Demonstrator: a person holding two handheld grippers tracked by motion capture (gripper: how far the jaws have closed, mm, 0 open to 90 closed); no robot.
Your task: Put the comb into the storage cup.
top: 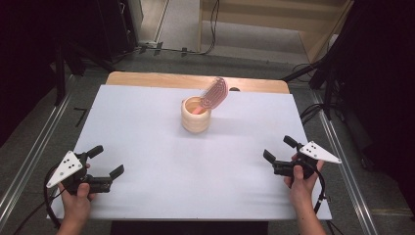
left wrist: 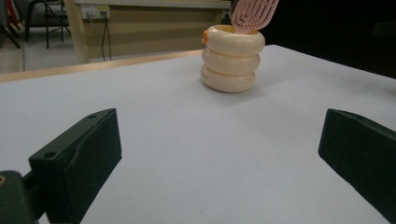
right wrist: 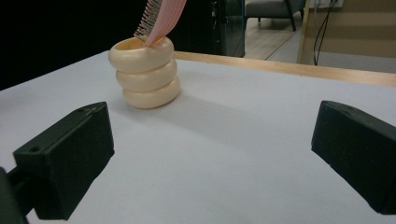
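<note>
White table surface (top: 161, 161), wooden strip along its far edge; dark surroundings, grey floor and cables beyond.

Item 1. Left gripper (top: 106, 162): jaws spread wide, nothing between them. Sits near the table's front left corner, just above or on the sheet; cannot tell which. Jaws point toward the table's middle and slightly away from the person. Grey three-cornered plate on top, tipped outward to the left. In the left gripper view (left wrist: 219, 158) the two black jaws stand far apart at either side, bare white surface between them. Held by the left hand (top: 78, 188), fingers wrapped around the grip from below, forearm entering from the bottom edge.

Item 2. Right gripper (top: 279, 149): jaws likewise wide apart, holding nothing. Sits near the front right edge of the table, jaws aimed left and inward. Grey plate on top, pointing right. In the right gripper view (right wrist: 212, 158) both jaws frame bare table. Held by the right hand (top: 301, 178), wrist straight, forearm rising from the bottom edge; cable loops beside it.

Item 3. Cream ribbed cup (top: 195, 115): three stacked rounded rings, upright, at the far centre of the table, well apart from both grippers.

Item 4. Pink hairbrush (top: 214, 94): stands in the cup handle down, head leaning out over the rim to the right.
</note>
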